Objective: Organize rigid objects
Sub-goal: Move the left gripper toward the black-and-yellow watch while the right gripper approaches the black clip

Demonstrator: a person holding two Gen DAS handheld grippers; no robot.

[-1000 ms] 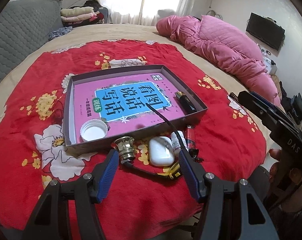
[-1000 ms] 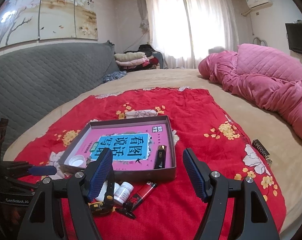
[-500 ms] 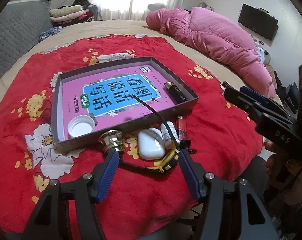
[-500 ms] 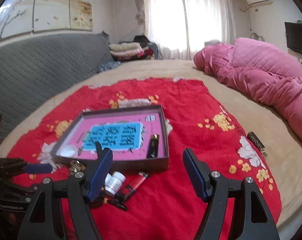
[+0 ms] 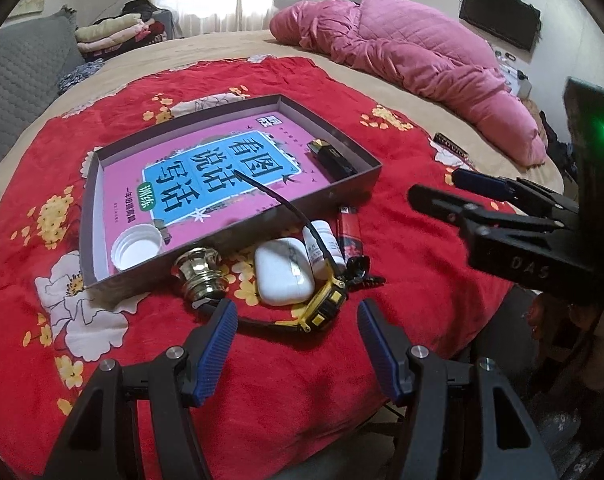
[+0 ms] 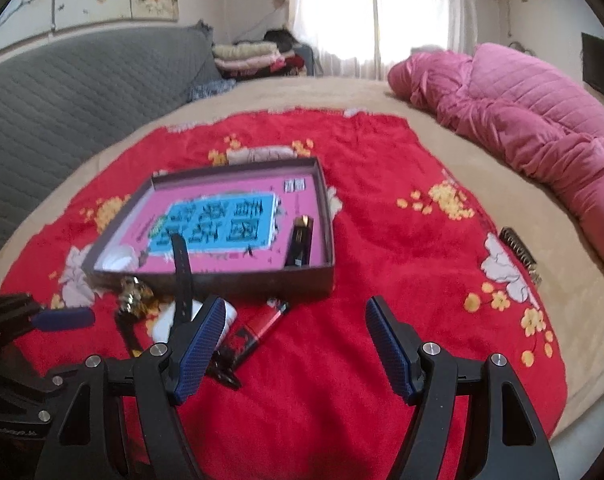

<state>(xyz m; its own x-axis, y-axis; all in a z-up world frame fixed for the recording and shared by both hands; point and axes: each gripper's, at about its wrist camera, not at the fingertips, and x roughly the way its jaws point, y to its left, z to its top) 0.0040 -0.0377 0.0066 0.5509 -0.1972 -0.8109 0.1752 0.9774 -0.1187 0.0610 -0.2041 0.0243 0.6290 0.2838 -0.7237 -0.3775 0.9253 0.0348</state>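
A shallow grey box [image 5: 358, 190] [image 6: 261, 286] with a pink book cover inside holds a white cap [image 5: 135, 246] and a black lighter [image 5: 332, 156] [image 6: 299, 242]. In front of it lie a brass knob [image 5: 199, 270], a white earbud case [image 5: 281, 272], a small white bottle [image 5: 322, 242], a red lighter [image 5: 350, 232] [image 6: 263, 322] and a yellow-black watch [image 5: 320, 304] whose strap rests over the box edge. My left gripper [image 5: 295, 344] is open and empty, just before the watch. My right gripper [image 6: 293, 344] is open and empty, near the red lighter.
A red flowered cloth [image 5: 402, 272] covers the bed. A pink quilt [image 5: 422, 64] lies at the back right. A dark comb [image 6: 520, 254] lies on the cloth's right edge. A grey headboard [image 6: 73, 96] and folded clothes [image 6: 249, 56] stand behind.
The left gripper has pulled back and turned left, so the small objects sit farther ahead of its fingers. The right gripper has moved forward and lower toward the red lighter.
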